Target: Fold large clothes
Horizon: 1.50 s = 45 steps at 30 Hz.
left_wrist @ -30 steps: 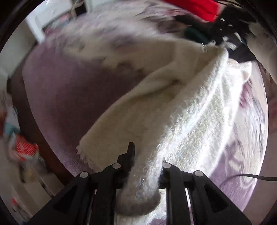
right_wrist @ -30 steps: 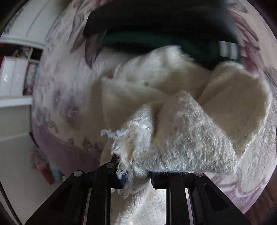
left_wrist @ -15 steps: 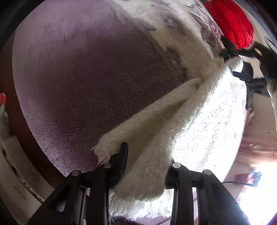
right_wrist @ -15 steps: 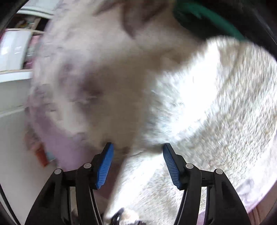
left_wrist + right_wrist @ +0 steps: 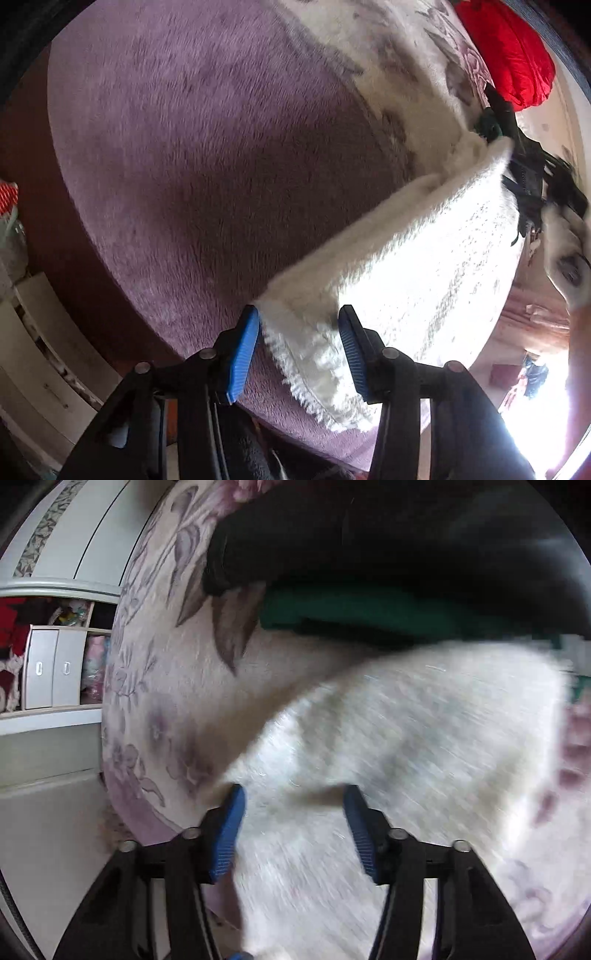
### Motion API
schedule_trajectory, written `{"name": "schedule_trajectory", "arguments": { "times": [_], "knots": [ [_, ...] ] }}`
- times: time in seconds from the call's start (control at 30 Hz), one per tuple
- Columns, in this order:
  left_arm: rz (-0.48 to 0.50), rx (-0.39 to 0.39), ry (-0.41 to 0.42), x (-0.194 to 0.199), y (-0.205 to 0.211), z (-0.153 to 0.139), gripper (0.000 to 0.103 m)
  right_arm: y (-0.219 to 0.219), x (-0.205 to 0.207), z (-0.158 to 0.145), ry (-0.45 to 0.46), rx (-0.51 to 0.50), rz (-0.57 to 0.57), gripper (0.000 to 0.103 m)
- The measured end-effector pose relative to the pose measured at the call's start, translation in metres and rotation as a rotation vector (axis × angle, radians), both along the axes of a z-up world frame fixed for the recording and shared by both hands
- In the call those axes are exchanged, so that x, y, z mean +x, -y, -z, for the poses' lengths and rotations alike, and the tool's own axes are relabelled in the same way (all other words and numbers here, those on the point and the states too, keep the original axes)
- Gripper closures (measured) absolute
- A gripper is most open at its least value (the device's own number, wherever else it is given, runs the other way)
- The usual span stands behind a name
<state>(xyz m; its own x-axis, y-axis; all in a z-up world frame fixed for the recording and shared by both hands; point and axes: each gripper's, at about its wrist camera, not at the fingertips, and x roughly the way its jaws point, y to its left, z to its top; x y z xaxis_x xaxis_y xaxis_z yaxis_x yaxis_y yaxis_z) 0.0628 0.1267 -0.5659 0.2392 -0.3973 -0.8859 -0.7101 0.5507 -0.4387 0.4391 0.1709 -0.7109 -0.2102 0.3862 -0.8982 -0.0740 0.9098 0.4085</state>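
White fuzzy garment (image 5: 424, 266) lies folded on the bed (image 5: 207, 155), fringed corner near the bed's front edge; open purple blanket to its left. Left hand-held gripper (image 5: 299, 345) tilted down, jaws opening, corner between the blue pads (image 5: 243, 343), no squeeze. Right hand-held gripper (image 5: 293, 829) over the garment (image 5: 406, 738), jaws closing but apart, blurred. Green (image 5: 351, 607) and black clothes (image 5: 369, 531) stacked just beyond; red bundle (image 5: 509, 55) farther off.

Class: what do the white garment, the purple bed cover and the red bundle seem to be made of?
White garment: fluffy knit, probably wool or acrylic; fuzzy nap, frayed fringe. Purple bed cover: plush fleece or velour; short brushed pile. Red bundle: smooth, slightly shiny fabric, perhaps nylon; creases catch light.
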Motion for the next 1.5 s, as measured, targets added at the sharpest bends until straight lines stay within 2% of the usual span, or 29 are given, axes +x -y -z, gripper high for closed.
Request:
{"name": "schedule_trajectory", "arguments": {
  "times": [0.1, 0.13, 0.23, 0.3, 0.37, 0.47, 0.5, 0.53, 0.6, 0.67, 0.77, 0.87, 1.0, 1.03, 1.07, 1.13, 1.17, 1.2, 1.23, 1.3, 1.37, 1.43, 1.5],
  "knots": [
    [0.054, 0.058, 0.003, 0.016, 0.006, -0.008, 0.061, -0.025, 0.008, 0.044, -0.006, -0.046, -0.037, 0.058],
    [0.069, 0.069, 0.007, 0.021, 0.009, -0.011, 0.061, -0.027, 0.01, 0.048, -0.02, -0.046, -0.023, 0.058],
    [0.107, 0.091, 0.025, 0.016, 0.011, -0.012, 0.061, -0.012, 0.011, 0.023, -0.028, 0.045, 0.016, 0.057],
    [0.152, 0.125, 0.024, 0.019, 0.016, -0.009, 0.061, 0.015, -0.004, -0.011, -0.014, 0.111, 0.018, 0.055],
    [0.212, 0.162, 0.012, 0.025, 0.022, -0.001, 0.061, 0.046, -0.026, -0.037, 0.011, 0.117, 0.02, 0.036],
    [0.291, 0.22, -0.014, 0.043, 0.035, 0.013, 0.062, 0.098, -0.078, -0.055, 0.002, 0.094, 0.015, 0.032],
    [0.307, 0.256, -0.011, 0.044, 0.038, 0.013, 0.078, 0.106, -0.094, -0.054, -0.012, 0.079, 0.014, 0.032],
    [0.312, 0.269, 0.0, 0.044, 0.039, 0.011, 0.086, 0.124, -0.116, -0.051, -0.04, 0.063, 0.013, 0.032],
    [0.295, 0.308, 0.03, 0.039, 0.036, -0.001, 0.091, 0.153, -0.166, -0.031, -0.132, 0.038, 0.013, 0.032],
    [0.26, 0.308, 0.046, 0.034, 0.027, -0.009, 0.091, 0.173, -0.209, -0.004, -0.221, 0.035, 0.023, 0.032],
    [0.221, 0.251, -0.003, 0.024, 0.012, 0.001, 0.09, 0.195, -0.259, 0.029, -0.33, 0.037, 0.084, 0.032],
    [0.239, 0.211, -0.002, 0.023, 0.02, -0.017, 0.086, 0.215, -0.275, 0.029, -0.332, 0.076, 0.144, 0.032],
    [0.34, 0.314, -0.01, 0.029, 0.045, -0.071, 0.085, 0.229, -0.251, 0.004, -0.234, 0.114, 0.183, 0.032],
    [0.361, 0.355, -0.009, 0.035, 0.052, -0.084, 0.081, 0.232, -0.242, -0.004, -0.208, 0.11, 0.187, 0.032],
    [0.386, 0.389, -0.004, 0.049, 0.06, -0.094, 0.076, 0.236, -0.228, -0.014, -0.168, 0.104, 0.196, 0.032],
    [0.42, 0.417, 0.034, 0.076, 0.068, -0.105, 0.052, 0.238, -0.205, -0.028, -0.109, 0.097, 0.226, 0.035],
    [0.433, 0.425, 0.082, 0.097, 0.075, -0.111, 0.052, 0.239, -0.187, -0.038, -0.064, 0.111, 0.245, 0.058],
    [0.441, 0.436, 0.112, 0.11, 0.079, -0.112, 0.052, 0.234, -0.172, -0.043, -0.042, 0.117, 0.242, 0.072],
    [0.457, 0.435, 0.153, 0.133, 0.086, -0.111, 0.052, 0.218, -0.152, -0.047, -0.015, 0.109, 0.236, 0.08],
    [0.485, 0.371, 0.239, 0.183, 0.095, -0.099, 0.053, 0.206, -0.127, -0.056, 0.041, 0.095, 0.23, 0.08],
    [0.525, 0.312, 0.277, 0.239, 0.106, -0.078, 0.063, 0.191, -0.099, -0.059, 0.063, 0.084, 0.22, 0.08],
    [0.593, 0.298, 0.273, 0.278, 0.115, -0.058, 0.074, 0.178, -0.069, -0.052, 0.045, 0.101, 0.228, 0.08],
    [0.675, 0.301, 0.245, 0.312, 0.124, -0.035, 0.074, 0.161, -0.051, -0.034, -0.001, 0.101, 0.223, 0.079]
  ]
}}
